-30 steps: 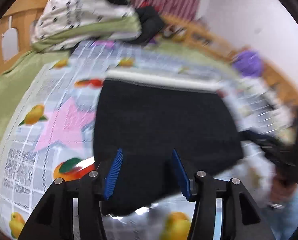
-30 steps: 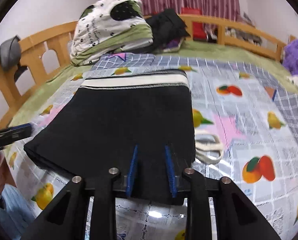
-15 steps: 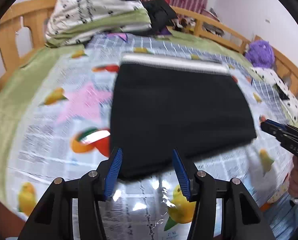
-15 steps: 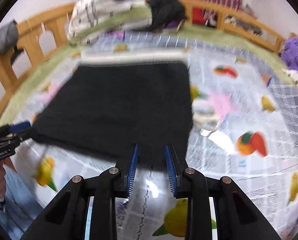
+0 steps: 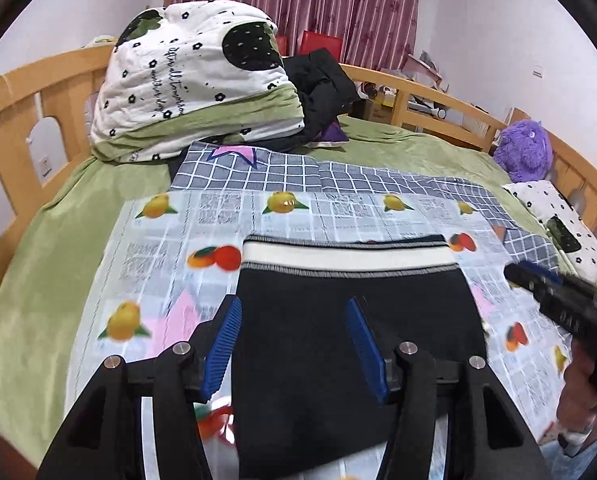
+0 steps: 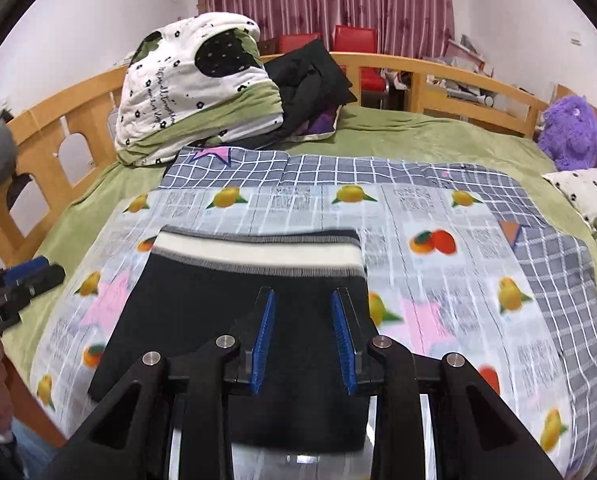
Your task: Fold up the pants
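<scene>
The black pants (image 5: 354, 344) lie folded into a flat rectangle on the fruit-print sheet (image 5: 218, 216), white waistband (image 5: 346, 258) at the far edge. They also show in the right wrist view (image 6: 234, 320). My left gripper (image 5: 294, 344) is open and empty, raised above the near left part of the pants. My right gripper (image 6: 303, 340) is open and empty above the near right part. Each gripper shows at the edge of the other's view: the right gripper (image 5: 554, 300), the left gripper (image 6: 14, 284).
A rolled white-and-green quilt (image 5: 190, 80) and dark clothes (image 5: 322, 88) lie at the head of the bed. A wooden rail (image 6: 438, 72) rings the bed. A purple plush toy (image 6: 570, 132) and a pillow (image 5: 554, 216) sit at the right.
Both grippers have lifted and pulled back from the pants' near edge. The view now takes in more of the bed. The pants stay flat.
</scene>
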Action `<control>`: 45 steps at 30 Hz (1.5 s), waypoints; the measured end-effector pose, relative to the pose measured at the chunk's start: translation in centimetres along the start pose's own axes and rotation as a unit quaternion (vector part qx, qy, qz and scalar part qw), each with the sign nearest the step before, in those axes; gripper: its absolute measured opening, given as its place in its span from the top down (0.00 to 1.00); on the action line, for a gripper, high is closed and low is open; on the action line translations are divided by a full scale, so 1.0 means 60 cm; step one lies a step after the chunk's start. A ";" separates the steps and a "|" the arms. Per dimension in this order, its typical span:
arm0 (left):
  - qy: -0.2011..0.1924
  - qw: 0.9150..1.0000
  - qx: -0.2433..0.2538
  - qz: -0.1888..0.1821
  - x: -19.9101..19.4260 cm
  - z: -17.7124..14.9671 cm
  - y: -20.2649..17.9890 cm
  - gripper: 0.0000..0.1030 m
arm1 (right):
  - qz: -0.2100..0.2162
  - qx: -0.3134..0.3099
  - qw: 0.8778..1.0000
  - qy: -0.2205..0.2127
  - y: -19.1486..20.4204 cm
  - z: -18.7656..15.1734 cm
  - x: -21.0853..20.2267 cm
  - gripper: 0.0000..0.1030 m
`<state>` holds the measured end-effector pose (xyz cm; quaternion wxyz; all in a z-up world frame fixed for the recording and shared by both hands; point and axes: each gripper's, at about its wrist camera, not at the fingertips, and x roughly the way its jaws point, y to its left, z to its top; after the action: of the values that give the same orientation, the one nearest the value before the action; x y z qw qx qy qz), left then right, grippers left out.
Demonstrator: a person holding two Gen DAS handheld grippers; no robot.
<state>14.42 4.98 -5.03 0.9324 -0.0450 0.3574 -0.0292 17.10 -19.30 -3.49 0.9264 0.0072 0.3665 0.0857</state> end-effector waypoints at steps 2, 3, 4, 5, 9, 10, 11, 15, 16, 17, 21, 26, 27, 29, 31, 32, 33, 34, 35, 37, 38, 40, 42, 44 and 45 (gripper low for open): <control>0.006 1.000 -0.005 -0.003 0.031 0.007 -0.004 0.48 | -0.006 0.003 1.000 0.002 -0.007 0.030 0.043 0.71; 0.007 1.000 -0.010 -0.005 0.055 0.014 -0.005 0.48 | -0.007 0.007 1.000 0.005 -0.011 0.036 0.056 0.71; 0.007 1.000 -0.014 -0.002 0.071 0.017 -0.005 0.48 | -0.006 0.017 1.000 0.011 -0.018 0.045 0.081 0.71; 0.009 1.000 -0.018 0.000 0.088 0.021 -0.004 0.48 | -0.004 0.026 1.000 0.014 -0.024 0.048 0.098 0.71; 0.040 0.998 -0.040 -0.011 0.171 0.030 0.005 0.48 | -0.001 0.034 0.999 0.032 -0.041 0.044 0.155 0.71; 0.047 0.998 -0.041 -0.013 0.186 0.030 0.007 0.48 | -0.003 0.028 0.999 0.036 -0.043 0.043 0.166 0.71; 0.051 0.998 -0.039 -0.011 0.199 0.031 0.007 0.48 | -0.005 0.023 0.999 0.036 -0.044 0.042 0.174 0.71; 0.055 0.998 -0.006 -0.001 0.241 0.038 0.005 0.47 | 0.017 0.027 0.999 0.034 -0.052 0.047 0.206 0.71; 0.052 0.999 0.003 0.005 0.248 0.038 0.006 0.43 | 0.021 0.031 0.999 0.038 -0.053 0.050 0.222 0.71; 0.051 0.999 0.002 0.007 0.254 0.039 0.009 0.42 | 0.024 0.034 0.998 0.044 -0.054 0.051 0.235 0.71; 0.074 0.996 -0.040 0.004 0.290 0.024 0.036 0.42 | 0.005 0.025 0.998 0.065 -0.049 0.038 0.293 0.71; 0.077 0.997 -0.003 0.012 0.299 0.011 0.023 0.30 | -0.018 -0.023 0.998 0.048 -0.031 0.029 0.293 0.71; 0.076 0.997 -0.001 0.010 0.298 0.009 0.022 0.30 | -0.014 -0.020 0.999 0.047 -0.035 0.028 0.293 0.71; 0.079 0.997 -0.004 0.007 0.297 0.008 0.025 0.30 | -0.004 -0.010 0.999 0.047 -0.044 0.027 0.295 0.71; 0.081 0.997 -0.013 0.005 0.296 0.006 0.031 0.30 | 0.003 -0.003 0.999 0.047 -0.048 0.028 0.296 0.71; 0.082 0.996 -0.016 0.005 0.297 0.006 0.033 0.30 | 0.002 -0.004 0.999 0.047 -0.047 0.028 0.295 0.71; 0.084 0.996 -0.021 0.005 0.297 0.006 0.036 0.30 | 0.000 -0.007 0.999 0.045 -0.045 0.027 0.295 0.71; 0.085 0.996 -0.025 0.005 0.299 0.006 0.038 0.29 | -0.001 -0.009 0.999 0.045 -0.045 0.026 0.294 0.71; 0.086 0.996 -0.029 0.004 0.299 0.005 0.040 0.29 | -0.001 -0.010 0.999 0.044 -0.044 0.026 0.294 0.71; 0.086 0.996 -0.035 0.004 0.300 0.005 0.044 0.29 | 0.001 -0.011 0.999 0.044 -0.045 0.026 0.292 0.71; 0.087 0.996 -0.037 0.002 0.299 0.005 0.045 0.29 | 0.003 -0.011 0.999 0.044 -0.046 0.026 0.290 0.71; 0.085 0.996 -0.041 0.002 0.296 0.006 0.049 0.29 | 0.005 -0.009 0.999 0.041 -0.051 0.028 0.284 0.74; 0.084 0.995 -0.044 0.002 0.295 0.009 0.053 0.29 | 0.001 -0.002 0.999 0.042 -0.058 0.032 0.279 0.75; 0.075 0.996 -0.047 0.007 0.291 0.013 0.058 0.29 | 0.003 0.022 0.999 0.042 -0.071 0.038 0.274 0.75; 0.072 0.996 -0.048 0.009 0.289 0.015 0.060 0.29 | 0.000 0.032 0.999 0.041 -0.077 0.039 0.274 0.75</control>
<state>27.99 7.10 -16.25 0.9014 -0.0843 0.4246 -0.0069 31.17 -21.05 -13.26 0.9099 0.0332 0.4068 0.0739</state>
